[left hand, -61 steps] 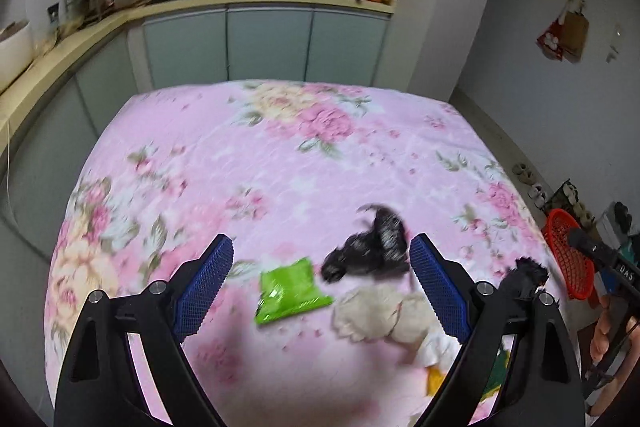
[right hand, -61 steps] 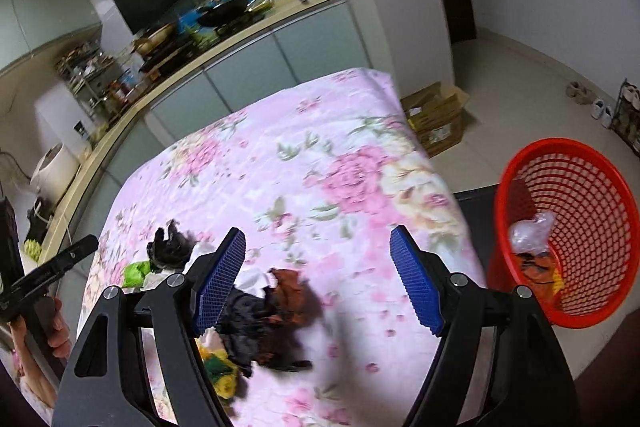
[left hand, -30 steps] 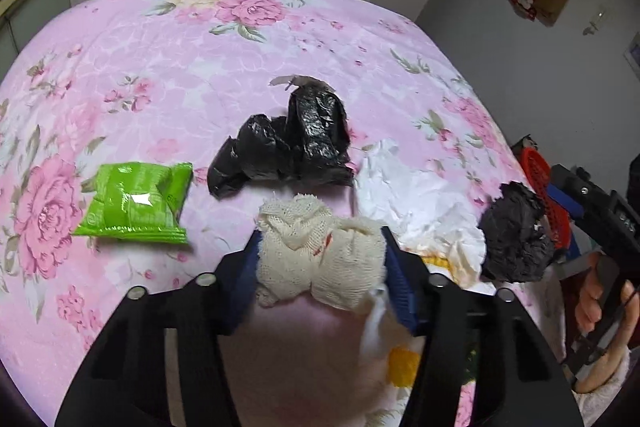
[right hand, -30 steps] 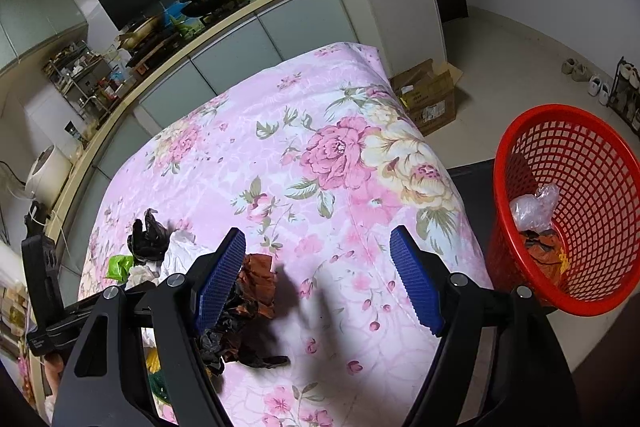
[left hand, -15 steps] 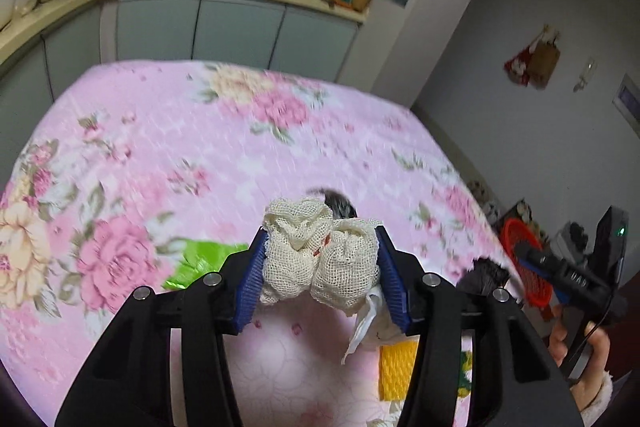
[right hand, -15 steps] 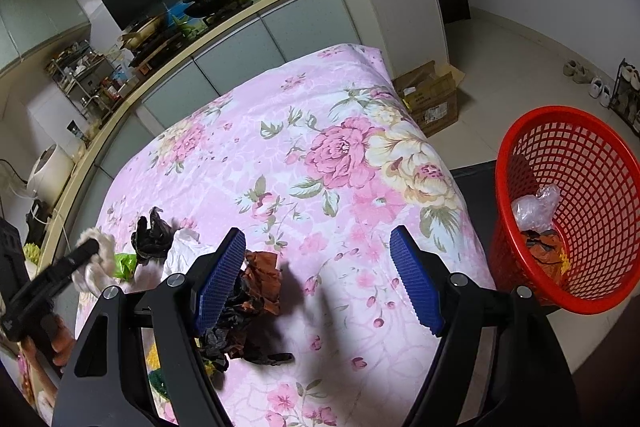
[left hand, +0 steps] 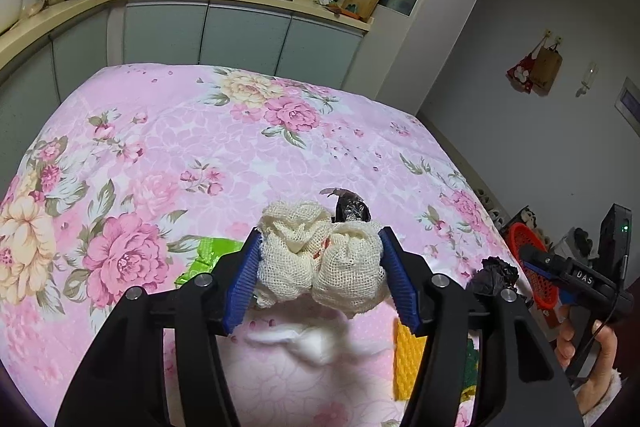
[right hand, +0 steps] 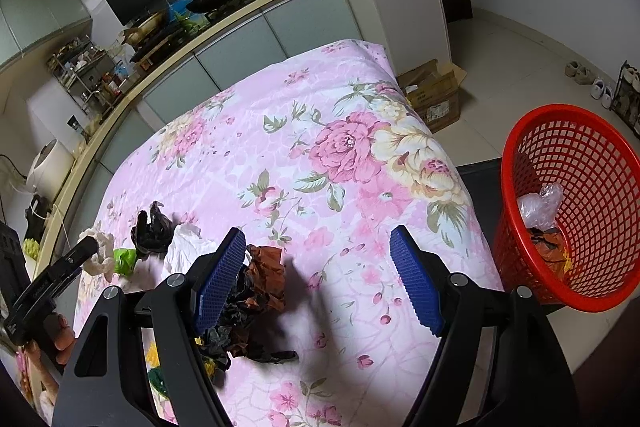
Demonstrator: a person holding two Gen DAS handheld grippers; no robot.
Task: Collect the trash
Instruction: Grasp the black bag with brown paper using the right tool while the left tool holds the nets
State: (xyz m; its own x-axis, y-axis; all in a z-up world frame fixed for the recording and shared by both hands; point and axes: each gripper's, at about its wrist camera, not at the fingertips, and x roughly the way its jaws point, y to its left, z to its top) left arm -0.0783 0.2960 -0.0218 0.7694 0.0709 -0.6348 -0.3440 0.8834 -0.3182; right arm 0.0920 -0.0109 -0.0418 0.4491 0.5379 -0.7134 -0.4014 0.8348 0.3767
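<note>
The left gripper (left hand: 320,269) has lifted the cream mesh cloth wad (left hand: 320,263) off the pink floral bedspread (left hand: 200,147); its jaws are opening, pads still touching the wad, which hides the green packet (left hand: 208,259) partly. The right gripper (right hand: 318,283) hangs wide and empty near the red plastic basket (right hand: 600,227).

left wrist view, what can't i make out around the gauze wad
- Green packet: mostly hidden behind the left tongs and the gauze wad.
- Black bag: only its top shows over the wad.
- White scrap under the wad: blurred.
- Yellow piece: cut by the tongs' arm.
</note>
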